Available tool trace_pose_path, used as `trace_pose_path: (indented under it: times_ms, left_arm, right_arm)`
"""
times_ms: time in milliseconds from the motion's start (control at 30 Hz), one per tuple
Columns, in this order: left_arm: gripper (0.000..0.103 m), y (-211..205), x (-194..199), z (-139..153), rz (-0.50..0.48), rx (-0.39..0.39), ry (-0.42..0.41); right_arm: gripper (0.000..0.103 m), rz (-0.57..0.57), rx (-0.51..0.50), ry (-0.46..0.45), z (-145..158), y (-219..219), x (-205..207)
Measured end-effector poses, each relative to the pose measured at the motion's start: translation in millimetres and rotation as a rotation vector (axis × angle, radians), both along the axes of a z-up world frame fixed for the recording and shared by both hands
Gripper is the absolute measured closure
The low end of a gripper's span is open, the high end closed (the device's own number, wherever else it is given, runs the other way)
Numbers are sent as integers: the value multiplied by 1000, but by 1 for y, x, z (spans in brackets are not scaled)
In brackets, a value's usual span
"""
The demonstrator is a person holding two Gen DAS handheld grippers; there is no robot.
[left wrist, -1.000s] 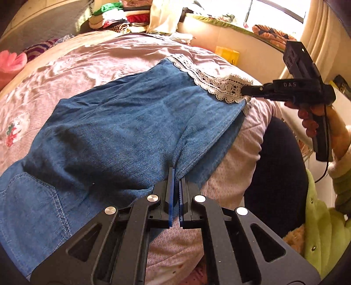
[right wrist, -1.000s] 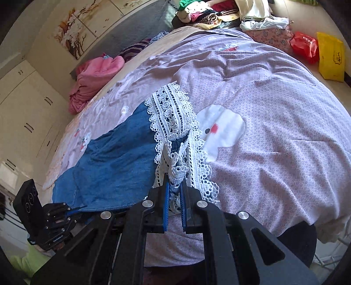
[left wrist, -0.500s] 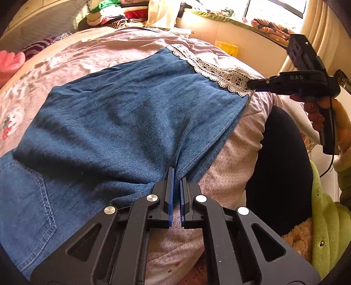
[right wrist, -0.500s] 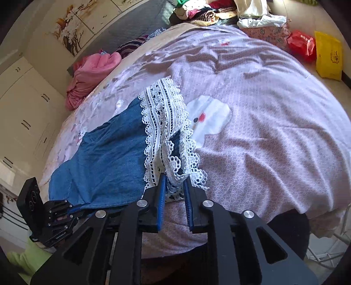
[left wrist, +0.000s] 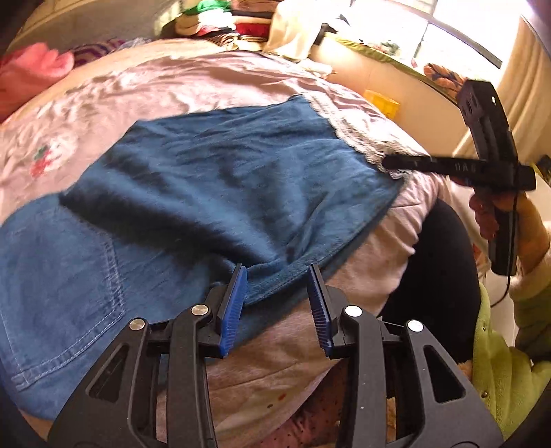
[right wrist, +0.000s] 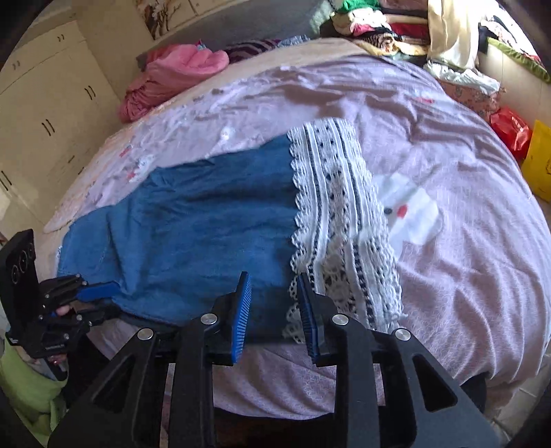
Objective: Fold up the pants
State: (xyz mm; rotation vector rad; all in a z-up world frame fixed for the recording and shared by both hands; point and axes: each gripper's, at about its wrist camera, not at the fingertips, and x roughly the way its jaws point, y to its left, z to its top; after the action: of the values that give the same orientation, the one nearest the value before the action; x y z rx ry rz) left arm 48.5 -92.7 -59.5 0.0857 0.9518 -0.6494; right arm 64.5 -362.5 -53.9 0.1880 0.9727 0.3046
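Blue denim pants [left wrist: 224, 179] with a white lace hem [right wrist: 337, 193] lie folded over on the pink bed cover [right wrist: 447, 275]. My left gripper [left wrist: 277, 268] is at their near edge. Its jaws are opening, and the denim edge lies loose between the blue pads [left wrist: 237, 299] without being pressed. My right gripper [right wrist: 273, 275] is at the lace end, jaws opening too. Denim and lace sit in the gap and the pads stand apart from them. The right gripper [left wrist: 392, 162] also shows in the left wrist view at the lace corner, and the left gripper [right wrist: 103, 289] shows at the far left of the right wrist view.
A pink garment [right wrist: 172, 75] and a pile of clothes [right wrist: 378, 24] lie at the bed's far side. Red [right wrist: 509, 131] and yellow [right wrist: 537, 165] bags sit on the right. White wardrobes [right wrist: 44, 103] stand at the left. The person's green sleeve [left wrist: 499, 362] and dark leg [left wrist: 444, 258] are by the near bed edge.
Both grippers were shut on the cloth, the left on the denim edge and the right on the lace hem. Both have parted their jaws and the cloth has dropped flat on the bed.
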Motion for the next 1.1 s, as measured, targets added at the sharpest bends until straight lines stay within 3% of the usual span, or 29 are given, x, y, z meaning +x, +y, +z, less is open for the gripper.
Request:
trace_pose_path:
  times_ms: [133, 200, 267, 367, 467, 533, 667, 867, 1033, 1100]
  left_arm:
    - [74, -6, -3, -10, -26, 43, 27]
    - [65, -9, -6, -9, -62, 48, 40]
    - [62, -10, -9, -2, -103, 38, 62]
    - [59, -4, -3, 22, -106, 15, 32]
    - [48, 3, 26, 52, -32, 30, -56]
    - [46, 6, 53, 64, 40, 51, -102]
    - [46, 16, 117, 61, 165, 31, -61]
    - [46, 32, 173, 18, 258, 60, 56]
    - [61, 38, 183, -4, 270, 8, 125]
    - [75, 36, 185, -3, 258, -18, 127]
  right_arm:
    - [75, 11, 2, 16, -17, -2, -4]
    - [70, 30, 14, 22, -13, -2, -4]
    - [65, 54, 52, 7, 1, -6, -2]
    - [57, 56, 63, -103, 36, -18, 8]
    - [55, 19, 67, -148, 53, -38, 43]
    - [55, 17, 58, -133, 53, -47, 74]
    - [54, 7, 89, -65, 37, -59, 124]
    - [54, 35, 101, 32, 2, -59, 168]
    - [61, 91, 98, 27, -8, -44, 171]
    - [67, 94, 94, 13, -7, -41, 168]
